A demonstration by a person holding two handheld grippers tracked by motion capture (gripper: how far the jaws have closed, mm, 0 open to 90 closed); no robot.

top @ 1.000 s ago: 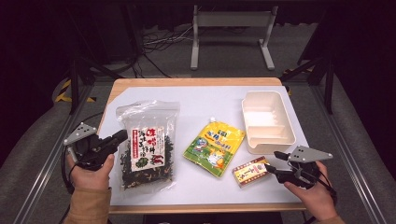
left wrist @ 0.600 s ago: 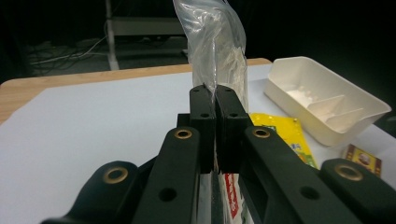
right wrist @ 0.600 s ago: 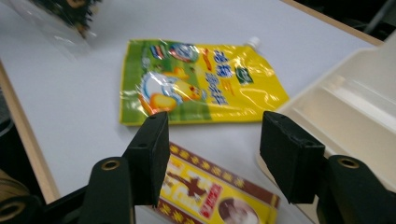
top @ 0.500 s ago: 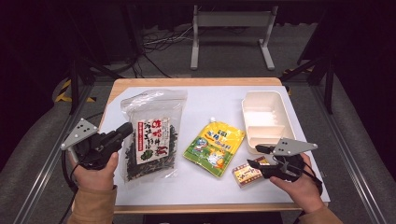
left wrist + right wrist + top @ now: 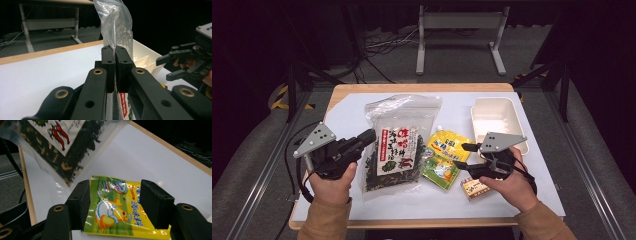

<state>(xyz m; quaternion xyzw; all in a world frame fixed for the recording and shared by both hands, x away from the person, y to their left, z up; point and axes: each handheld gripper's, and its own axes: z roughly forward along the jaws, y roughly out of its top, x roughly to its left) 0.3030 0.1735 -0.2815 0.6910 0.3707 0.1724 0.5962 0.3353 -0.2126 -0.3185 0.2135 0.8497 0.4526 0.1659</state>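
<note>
Presently, the seaweed bag (image 5: 396,145), a clear plastic pouch with dark dried contents and a white label printed in red, is gripped at its left edge by the left gripper (image 5: 367,137). In the left gripper view the two black jaws are pressed flat together with the bag's film (image 5: 115,23) pinched between them, and the clear plastic rises crumpled above the pads. The bag stands partly lifted over the white table mat (image 5: 347,117), its upper end towards the far side of the table.

Just to the right of the seaweed bag lies the yellow sachet (image 5: 443,159), flat on the mat, with its near left edge tucked under the bag's corner in the high view. The right gripper (image 5: 462,156) is at the sachet's right side, its jaws released and standing apart. In the right gripper view the yellow sachet (image 5: 120,207) shows between the two spread pads, neither of which presses on it, while the seaweed bag (image 5: 62,142) hangs above and beyond it.

Further right of the seaweed bag, under the right hand (image 5: 512,182), a small orange packet (image 5: 474,188) lies on the mat. Beyond that, well to the right of the bag, sits the cream compartment tray (image 5: 497,120) near the table's far right corner.
</note>
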